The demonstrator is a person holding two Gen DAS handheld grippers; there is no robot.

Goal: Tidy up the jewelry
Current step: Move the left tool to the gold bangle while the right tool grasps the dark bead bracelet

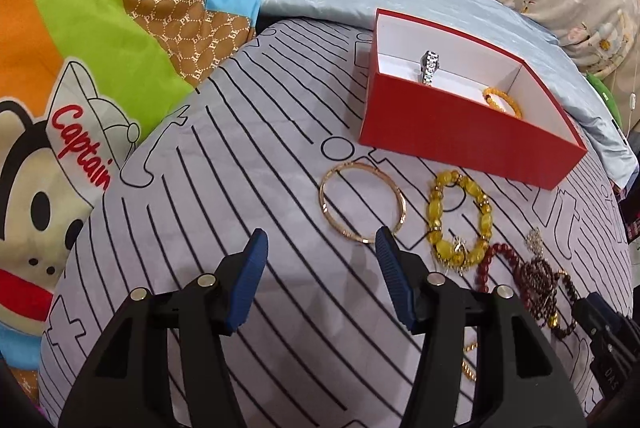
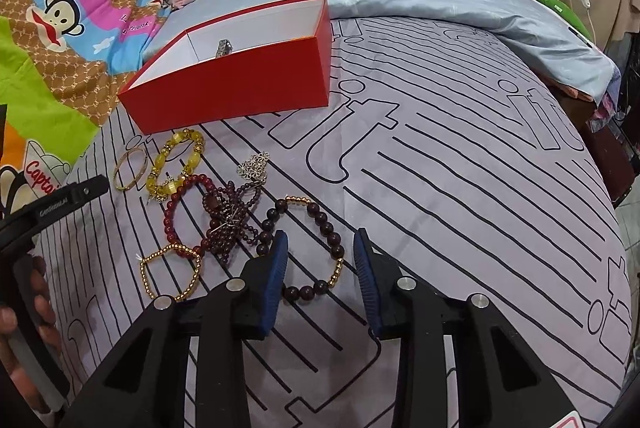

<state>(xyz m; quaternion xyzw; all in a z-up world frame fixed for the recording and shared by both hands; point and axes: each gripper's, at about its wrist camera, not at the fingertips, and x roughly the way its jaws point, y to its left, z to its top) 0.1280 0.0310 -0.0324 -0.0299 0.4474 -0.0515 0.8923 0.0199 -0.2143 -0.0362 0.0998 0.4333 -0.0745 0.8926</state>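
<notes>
On a bed covered by a pale lilac sheet (image 2: 460,155) printed with black lines, an open red cardboard box (image 1: 460,131) with a white inside stands at the far side of a spread of jewelry. Inside the box a silver metal-link wristwatch (image 1: 429,67) stands on edge, and an orange beaded bracelet (image 1: 502,101) lies against the white wall near one corner.

The left claw (image 1: 320,252) hovers over the sheet with its blue ribbed pads well apart and nothing between them. Its right pad sits just over the near edge of a thin rose-gold bangle (image 1: 362,201), which lies flat on the sheet just in front of the box. Beside the bangle lies a chunky yellow glass-bead bracelet (image 1: 458,218), and past it a red round-bead bracelet (image 1: 490,262) and a tangle of dark garnet-coloured bead strands (image 1: 540,280).

The right claw (image 2: 320,248) is partly open and low over a bracelet of dark brown wooden beads with small gold beads (image 2: 316,248). Its left pad is at the near-left part of the loop and its right pad just outside the loop's right side, so the bracelet's right side lies between the pads; they do not look pressed on it, and it lies flat on the sheet. To the left is a thin gold-bead bracelet (image 2: 172,272) bent into a rough heart shape, and farther off a silver flower-cluster brooch (image 2: 254,163). At the left edge of the right wrist view, a hand (image 2: 24,308) grips the handle of the other tool.
</notes>
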